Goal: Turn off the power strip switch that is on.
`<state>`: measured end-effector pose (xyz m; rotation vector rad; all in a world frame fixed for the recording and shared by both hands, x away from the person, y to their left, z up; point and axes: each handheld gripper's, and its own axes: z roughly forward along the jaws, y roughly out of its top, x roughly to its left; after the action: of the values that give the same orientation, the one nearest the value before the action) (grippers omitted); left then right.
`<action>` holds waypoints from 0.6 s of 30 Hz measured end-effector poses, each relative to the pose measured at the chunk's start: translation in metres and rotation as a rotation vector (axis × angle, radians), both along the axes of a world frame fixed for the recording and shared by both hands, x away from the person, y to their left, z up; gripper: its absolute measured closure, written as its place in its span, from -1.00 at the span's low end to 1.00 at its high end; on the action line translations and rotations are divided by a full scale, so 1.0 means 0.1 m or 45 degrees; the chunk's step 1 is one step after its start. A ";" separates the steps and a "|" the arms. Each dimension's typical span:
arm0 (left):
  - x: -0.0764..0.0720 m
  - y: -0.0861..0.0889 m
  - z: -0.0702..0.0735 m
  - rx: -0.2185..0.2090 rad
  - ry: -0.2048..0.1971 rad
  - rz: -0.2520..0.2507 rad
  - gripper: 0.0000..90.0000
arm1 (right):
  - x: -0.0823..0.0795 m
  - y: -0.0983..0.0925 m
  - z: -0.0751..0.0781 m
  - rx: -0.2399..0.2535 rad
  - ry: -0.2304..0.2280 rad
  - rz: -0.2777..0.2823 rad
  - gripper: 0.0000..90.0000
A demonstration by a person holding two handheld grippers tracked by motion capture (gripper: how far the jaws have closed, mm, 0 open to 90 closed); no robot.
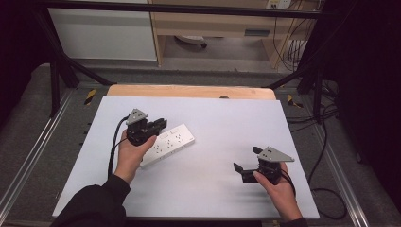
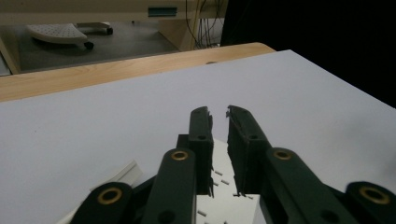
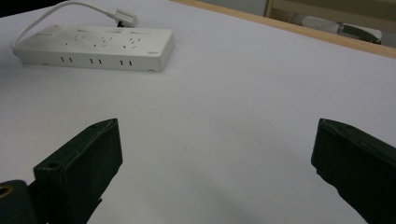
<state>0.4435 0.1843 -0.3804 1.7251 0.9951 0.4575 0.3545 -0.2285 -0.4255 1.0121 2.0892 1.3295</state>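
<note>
A white power strip lies at an angle on the white sheet, left of centre. My left gripper is over the strip's far end, held by a hand in a dark sleeve. In the left gripper view the jaws stand nearly together with a narrow gap and nothing between them, and the strip lies just beneath. My right gripper rests at the front right, open wide and holding nothing. Its view shows the strip farther off, with a white cord and plug behind it.
The sheet covers a wooden table whose far edge stays bare. Black frame posts stand at the back corners. Black cables trail on the floor to the right. A wooden cabinet stands beyond the table.
</note>
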 end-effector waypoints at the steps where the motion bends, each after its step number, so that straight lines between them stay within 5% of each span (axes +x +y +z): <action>1: 0.01 0.00 -0.01 0.006 0.005 0.001 0.81 | 0.00 0.00 0.00 0.001 0.001 -0.001 -0.95; 18: 0.18 0.01 -0.18 0.023 0.092 0.043 1.00 | 0.00 -0.01 0.00 0.008 0.002 -0.004 -0.95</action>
<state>0.4618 0.1850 -0.3985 1.7541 1.0759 0.4292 0.3543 -0.2295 -0.4252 1.0187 2.0849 1.3351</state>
